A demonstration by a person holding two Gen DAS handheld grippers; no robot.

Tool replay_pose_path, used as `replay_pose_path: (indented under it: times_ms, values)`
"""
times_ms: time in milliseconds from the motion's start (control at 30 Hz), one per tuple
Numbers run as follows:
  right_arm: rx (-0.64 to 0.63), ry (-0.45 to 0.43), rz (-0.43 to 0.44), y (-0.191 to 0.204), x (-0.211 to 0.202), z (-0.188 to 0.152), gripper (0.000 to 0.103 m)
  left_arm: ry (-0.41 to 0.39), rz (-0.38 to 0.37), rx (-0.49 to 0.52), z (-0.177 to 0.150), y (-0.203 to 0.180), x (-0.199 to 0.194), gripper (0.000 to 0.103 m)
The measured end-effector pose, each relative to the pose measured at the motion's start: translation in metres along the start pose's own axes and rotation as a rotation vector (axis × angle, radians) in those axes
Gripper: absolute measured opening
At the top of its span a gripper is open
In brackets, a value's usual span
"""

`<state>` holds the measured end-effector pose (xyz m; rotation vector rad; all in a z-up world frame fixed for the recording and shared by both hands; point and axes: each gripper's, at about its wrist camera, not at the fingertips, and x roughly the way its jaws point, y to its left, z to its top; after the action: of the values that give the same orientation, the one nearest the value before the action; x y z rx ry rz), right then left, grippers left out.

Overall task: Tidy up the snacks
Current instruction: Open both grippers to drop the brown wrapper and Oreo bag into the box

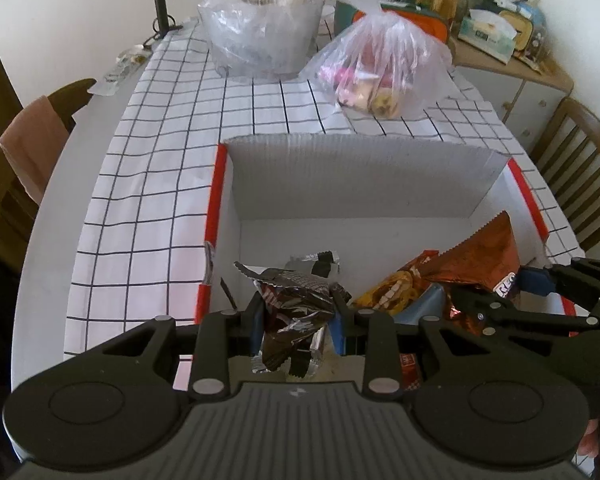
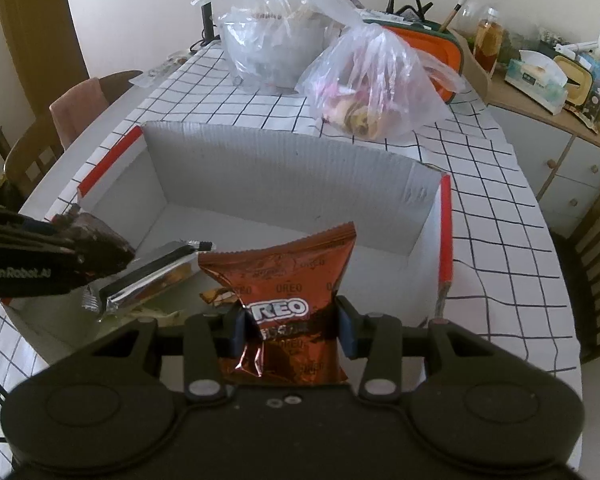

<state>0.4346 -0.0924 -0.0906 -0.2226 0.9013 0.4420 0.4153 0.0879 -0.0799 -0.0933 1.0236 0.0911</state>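
My left gripper [image 1: 298, 314] is shut on a dark brown crumpled snack packet [image 1: 296, 304] and holds it over the near left part of a white cardboard box [image 1: 356, 164] with red edges. My right gripper [image 2: 292, 322] is shut on a copper-brown Oreo packet [image 2: 288, 276], upright over the box's near side [image 2: 284, 156]. The Oreo packet also shows in the left wrist view [image 1: 480, 256], with the right gripper [image 1: 540, 284] beside it. Inside the box lie a silver wrapper [image 2: 156, 272] and a yellow-orange snack pack [image 1: 396, 292].
Two clear plastic bags stand beyond the box on the checked tablecloth: a large one [image 1: 260, 20] at the back, a smaller one with snacks [image 1: 380, 68] to its right. A cluttered sideboard [image 2: 548, 92] is at the far right. Wooden chairs [image 1: 580, 184] flank the table.
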Motion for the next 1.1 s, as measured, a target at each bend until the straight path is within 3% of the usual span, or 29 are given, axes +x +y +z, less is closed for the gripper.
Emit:
replay_pose_path:
  times_ms: [467, 600, 767, 1100]
  values:
    - [0.004, 0.001, 0.011, -0.001, 0.006, -0.001, 0.045, 0.046, 0.012, 0.002, -0.002, -0.004, 0.021, 0.031]
    - [0.006, -0.002, 0.016, 0.000, 0.002, -0.001, 0.061, 0.056, 0.014, -0.007, -0.003, -0.004, 0.021, 0.032]
    - [0.005, -0.018, 0.021, 0.001, -0.007, -0.001, 0.063, 0.034, 0.002, -0.027, -0.002, -0.001, 0.011, 0.047]
    - [0.009, -0.074, 0.035, 0.005, -0.044, -0.002, 0.080, -0.011, -0.024, -0.040, -0.008, 0.002, -0.019, 0.056]
